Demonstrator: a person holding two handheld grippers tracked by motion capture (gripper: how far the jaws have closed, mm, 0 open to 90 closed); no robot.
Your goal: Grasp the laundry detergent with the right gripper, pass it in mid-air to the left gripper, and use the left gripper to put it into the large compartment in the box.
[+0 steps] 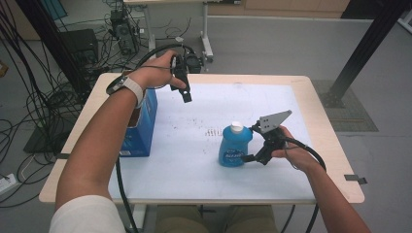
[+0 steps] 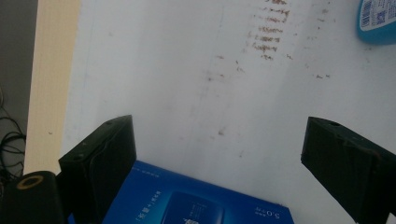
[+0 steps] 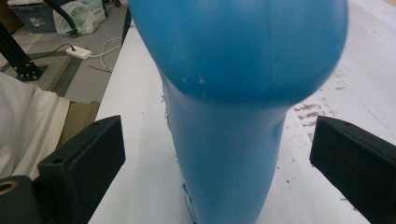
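1. Looks like a robotics lab or test room, not a home.
2. Grey bare floor (image 1: pixel 272 43) strewn with loose black cables (image 1: pixel 29 104).
3. Black metal frame posts (image 1: pixel 369 46) bolted beside the white-topped wooden desk (image 1: pixel 204 179).
4. Computer equipment (image 1: pixel 121 31) parked on the floor behind.

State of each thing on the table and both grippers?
bottle: upright, white cap on, between the right gripper's jaws, untouched
box: on the table's left side, standing on edge
left gripper: open, empty, raised above the table
right gripper: open, jaws either side of the bottle
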